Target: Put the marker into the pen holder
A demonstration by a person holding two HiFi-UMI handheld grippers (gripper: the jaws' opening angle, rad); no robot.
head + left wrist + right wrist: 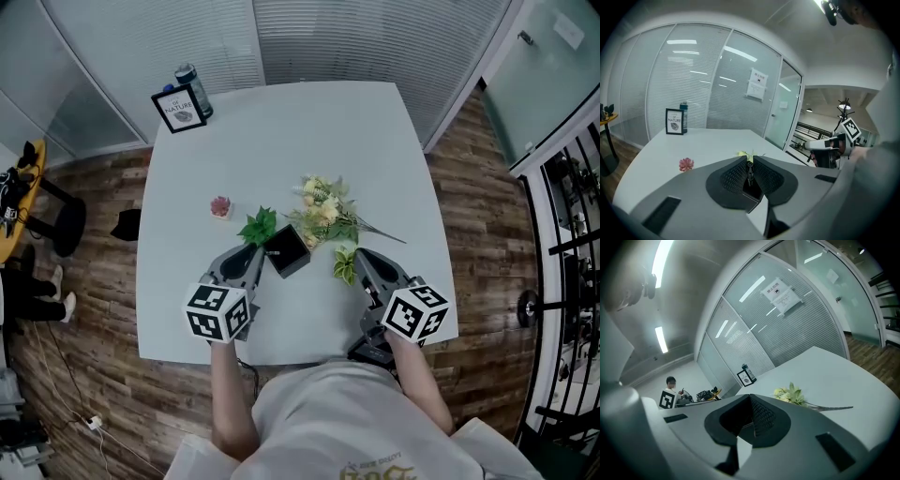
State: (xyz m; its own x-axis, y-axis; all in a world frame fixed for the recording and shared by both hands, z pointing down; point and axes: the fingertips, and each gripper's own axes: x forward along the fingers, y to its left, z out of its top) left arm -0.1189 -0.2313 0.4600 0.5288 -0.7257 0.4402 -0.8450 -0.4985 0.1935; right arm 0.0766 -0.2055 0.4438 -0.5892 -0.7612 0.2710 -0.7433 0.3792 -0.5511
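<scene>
My left tool [749, 165], clenched on the slim dark marker [749, 174] standing roughly upright between its jaws, sits just beside the black pen holder [287, 251] on the desk [281, 141], the holder's mouth right under the tips, while my right tool [751, 404], closed and empty, lies farther off.

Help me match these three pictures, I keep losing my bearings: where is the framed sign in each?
Head view: framed sign upper left, on the table's far left corner.
Left gripper view: sign left of middle, at the far table edge.
Right gripper view: sign small, near the middle, at the far edge.
Shared landmark: the dark bottle just behind the sign in all three.
</scene>
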